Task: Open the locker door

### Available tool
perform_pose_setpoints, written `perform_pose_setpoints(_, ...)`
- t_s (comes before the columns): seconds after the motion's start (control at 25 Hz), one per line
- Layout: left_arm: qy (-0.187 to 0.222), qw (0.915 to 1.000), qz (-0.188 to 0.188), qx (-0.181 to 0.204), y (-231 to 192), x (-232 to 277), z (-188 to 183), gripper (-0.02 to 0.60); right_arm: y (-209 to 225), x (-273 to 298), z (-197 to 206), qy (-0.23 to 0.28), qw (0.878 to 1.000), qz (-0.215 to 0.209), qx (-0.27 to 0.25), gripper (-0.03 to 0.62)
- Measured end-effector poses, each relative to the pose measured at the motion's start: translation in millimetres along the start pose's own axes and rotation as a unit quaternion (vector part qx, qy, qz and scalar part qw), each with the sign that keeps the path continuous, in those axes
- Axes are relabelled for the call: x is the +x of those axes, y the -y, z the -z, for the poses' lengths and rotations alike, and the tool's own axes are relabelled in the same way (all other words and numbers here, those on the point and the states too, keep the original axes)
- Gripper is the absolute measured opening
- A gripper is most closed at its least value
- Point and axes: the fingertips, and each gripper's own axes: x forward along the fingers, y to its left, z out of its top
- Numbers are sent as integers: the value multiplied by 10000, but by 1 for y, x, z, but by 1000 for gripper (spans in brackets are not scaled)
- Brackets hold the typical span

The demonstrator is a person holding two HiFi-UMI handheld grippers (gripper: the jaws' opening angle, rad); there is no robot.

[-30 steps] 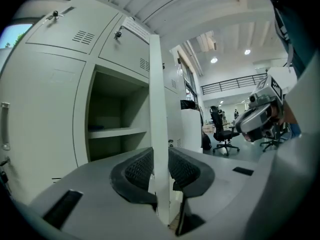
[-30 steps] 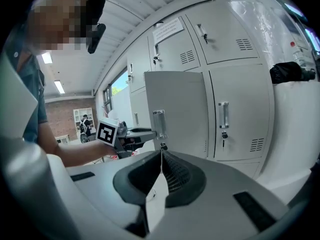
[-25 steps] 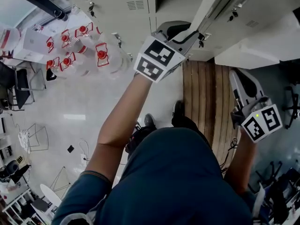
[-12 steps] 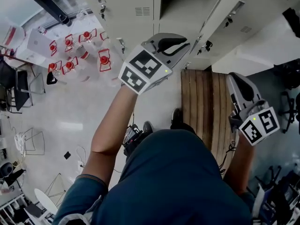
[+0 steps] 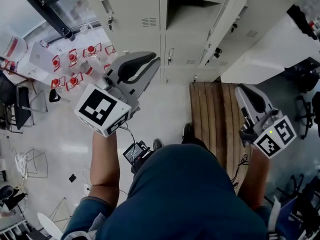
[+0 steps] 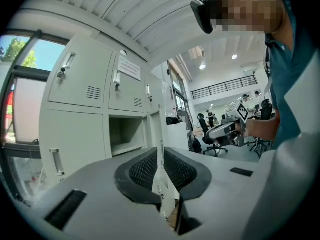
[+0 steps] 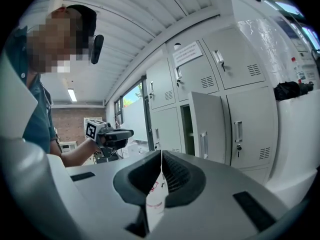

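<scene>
The white locker door [image 5: 226,15] stands swung open from the bank of lockers, and its empty compartment [image 5: 184,11] shows behind it. My left gripper [image 5: 152,63] hangs left of that door, clear of it. Its jaws are closing, all but together, with nothing between them. The left gripper view shows the left gripper [image 6: 161,156] aimed at the door's edge [image 6: 156,129] and the open compartment [image 6: 125,134]. My right gripper [image 5: 241,90] is shut and empty, low at the right. In the right gripper view, the right gripper [image 7: 161,159] faces the open door [image 7: 207,126].
Several clear bottles with red labels [image 5: 75,59] stand on the floor at the left. A wooden slatted board [image 5: 215,114] lies in front of the lockers by my feet. A white cabinet top [image 5: 270,49] juts out at the right, with office chairs [image 5: 305,109] beyond it.
My left gripper has drawn back from the door's edge, moving left and toward me. The right gripper has barely moved.
</scene>
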Motion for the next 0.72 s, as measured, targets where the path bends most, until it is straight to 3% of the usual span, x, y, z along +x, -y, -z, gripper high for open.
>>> perform_pose_setpoints(0.32,121,9988,-437,167,1,-71,-11,54,-23,-26,-3,92,9991,282,-312,35)
perform_pose_setpoints(0.72,-33,9988,-495,45,8,-110,10,54,-48,-31,3,103,9990,357,-266,35)
